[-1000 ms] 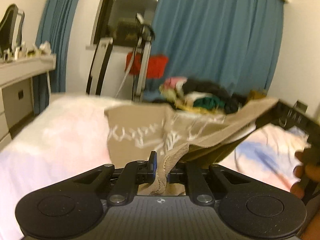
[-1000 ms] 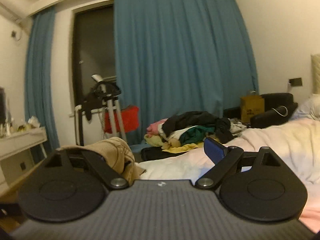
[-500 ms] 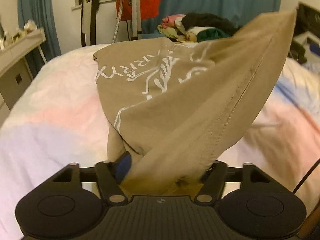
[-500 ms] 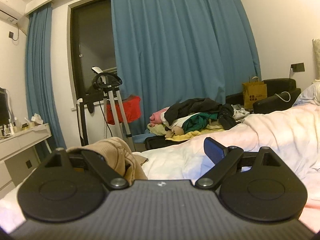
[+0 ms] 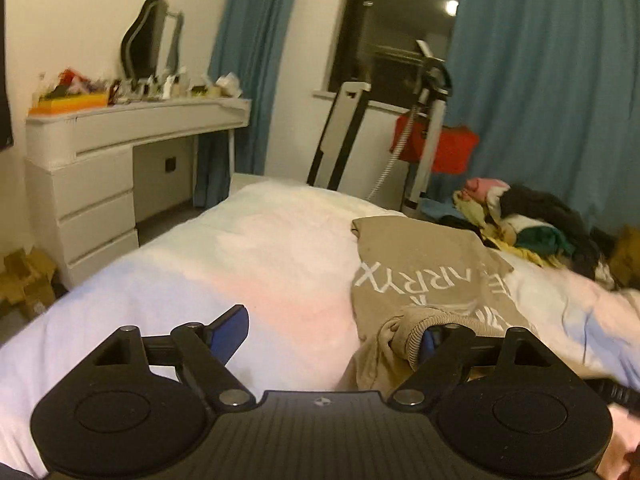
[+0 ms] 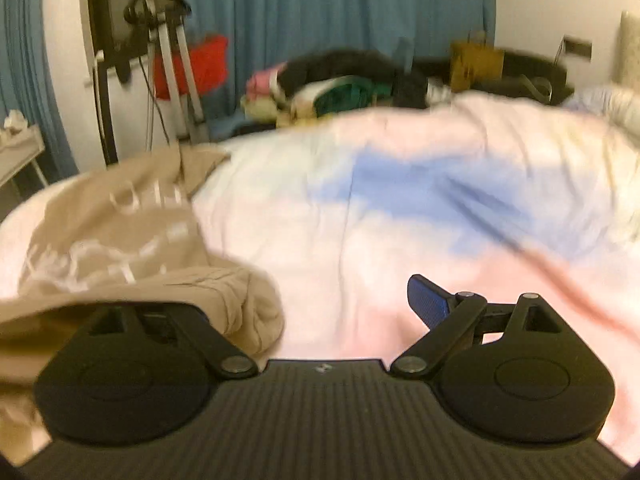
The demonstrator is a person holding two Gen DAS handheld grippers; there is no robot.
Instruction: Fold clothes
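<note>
A tan T-shirt [image 5: 416,272] with white lettering lies on the pastel bed cover [image 5: 260,264]; it also shows in the right wrist view [image 6: 120,232] at the left. My left gripper [image 5: 332,330] is open; the shirt's ribbed collar drapes over its right finger [image 5: 430,340], and its left blue pad [image 5: 228,328] is bare. My right gripper [image 6: 312,300] is open; shirt cloth lies bunched over its left finger, and its right blue pad [image 6: 428,300] is bare above the cover [image 6: 400,208].
A white dresser [image 5: 120,176] with clutter stands left of the bed. A pile of clothes [image 5: 532,220] lies beyond the bed's far side, near a stand with a red bag [image 5: 440,148] and blue curtains [image 5: 552,80]. A yellow paper bag [image 6: 476,60] stands at the back right.
The left gripper has opened and let the shirt drop flat onto the bed; its view swung left toward the dresser. The right gripper has tilted down toward the bed.
</note>
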